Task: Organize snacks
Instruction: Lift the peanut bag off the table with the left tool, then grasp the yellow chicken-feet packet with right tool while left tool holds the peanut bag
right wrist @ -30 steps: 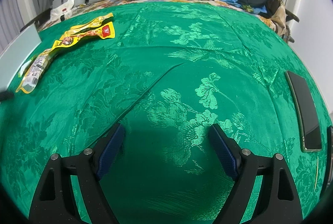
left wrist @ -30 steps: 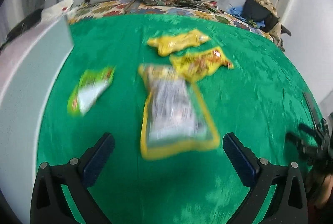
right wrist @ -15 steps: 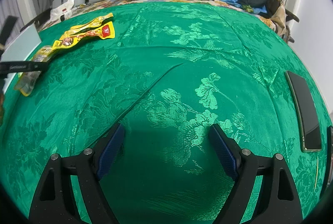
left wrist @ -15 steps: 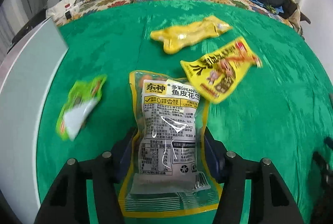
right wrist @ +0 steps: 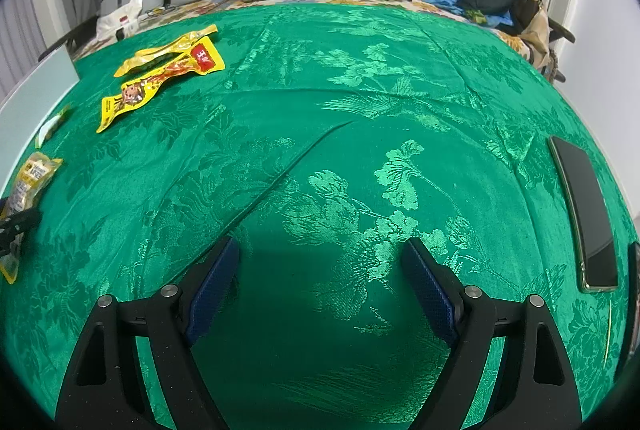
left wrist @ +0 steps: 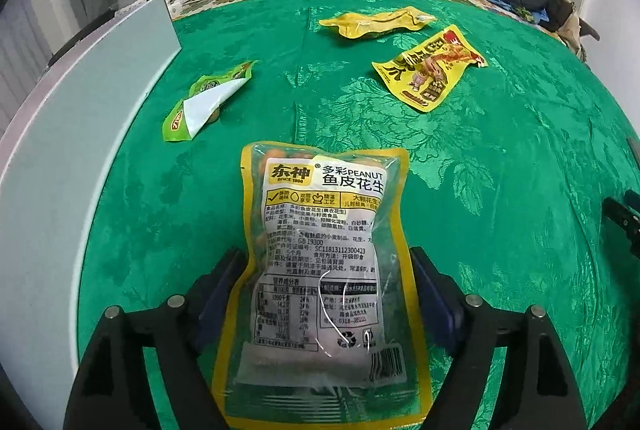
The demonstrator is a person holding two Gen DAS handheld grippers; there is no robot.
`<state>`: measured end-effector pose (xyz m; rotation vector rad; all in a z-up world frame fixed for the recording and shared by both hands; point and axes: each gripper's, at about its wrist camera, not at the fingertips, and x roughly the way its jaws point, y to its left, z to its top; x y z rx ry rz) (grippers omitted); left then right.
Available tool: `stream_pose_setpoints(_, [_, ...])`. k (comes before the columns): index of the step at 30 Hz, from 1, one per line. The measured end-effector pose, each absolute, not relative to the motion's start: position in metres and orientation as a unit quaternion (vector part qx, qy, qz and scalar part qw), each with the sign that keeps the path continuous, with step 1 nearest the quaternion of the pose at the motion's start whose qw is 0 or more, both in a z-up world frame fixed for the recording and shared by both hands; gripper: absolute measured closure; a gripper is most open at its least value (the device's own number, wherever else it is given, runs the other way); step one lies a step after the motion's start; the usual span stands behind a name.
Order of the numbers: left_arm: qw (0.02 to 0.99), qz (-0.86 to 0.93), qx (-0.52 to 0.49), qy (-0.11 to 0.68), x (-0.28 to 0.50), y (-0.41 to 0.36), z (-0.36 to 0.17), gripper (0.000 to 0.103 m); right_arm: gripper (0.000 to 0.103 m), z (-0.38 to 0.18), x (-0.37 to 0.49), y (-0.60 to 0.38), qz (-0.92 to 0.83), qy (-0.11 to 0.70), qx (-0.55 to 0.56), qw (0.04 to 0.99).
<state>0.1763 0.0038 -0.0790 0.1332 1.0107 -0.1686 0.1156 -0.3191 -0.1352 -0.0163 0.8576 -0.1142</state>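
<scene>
I am at the step of setting down the peanut bag point(left wrist: 320, 270): it lies label-up on the green cloth point(left wrist: 500, 210) between the fingers of my left gripper point(left wrist: 324, 282), whose jaws are opening, the pads standing just off the bag's yellow edges rather than pinching it. Next, as I judge it, I must draw that gripper clear without dragging the bag, then go for one of the loose packets (the green packet point(left wrist: 204, 100) near the grey box point(left wrist: 80, 118) looks closest). My right gripper point(right wrist: 320, 278) hangs over bare cloth, jaws apart and empty. The left view alone shows the bag's print and how my pads stand beside it, and the red-and-yellow packet point(left wrist: 430, 68) and the plain yellow packet point(left wrist: 376, 22) spread flat beyond. The right view gives only a sliver of the bag at its left edge, but it alone shows the dark phone point(right wrist: 584, 214) lying far off to the right.
</scene>
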Motion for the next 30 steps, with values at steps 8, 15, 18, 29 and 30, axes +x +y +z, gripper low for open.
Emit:
stream_pose_setpoints(8, [0.879,-0.072,0.058,0.468,0.179,0.012,-0.086,0.001,0.016,-0.135,0.116,-0.319,-0.055,0.416,-0.008,0.908])
stream_pose_setpoints(15, [0.887,-0.079,0.038,0.453,0.18,0.018,-0.088,0.0,0.016,-0.135,0.116,-0.319,-0.056,0.416,-0.008,0.908])
stream_pose_setpoints(18, [0.887,-0.079,0.038,0.453,0.179,0.018,-0.088,0.0,0.016,-0.135,0.116,-0.319,-0.056,0.416,-0.009,0.908])
stream_pose_setpoints(29, [0.887,-0.079,0.038,0.453,0.179,0.017,-0.089,0.0,0.018,-0.12,0.152,-0.299,-0.049,0.465,0.047,0.883])
stream_pose_setpoints(30, [0.887,-0.079,0.038,0.453,0.179,0.017,-0.089,0.0,0.018,-0.112,0.168,-0.285,-0.031,0.464,0.07,0.883])
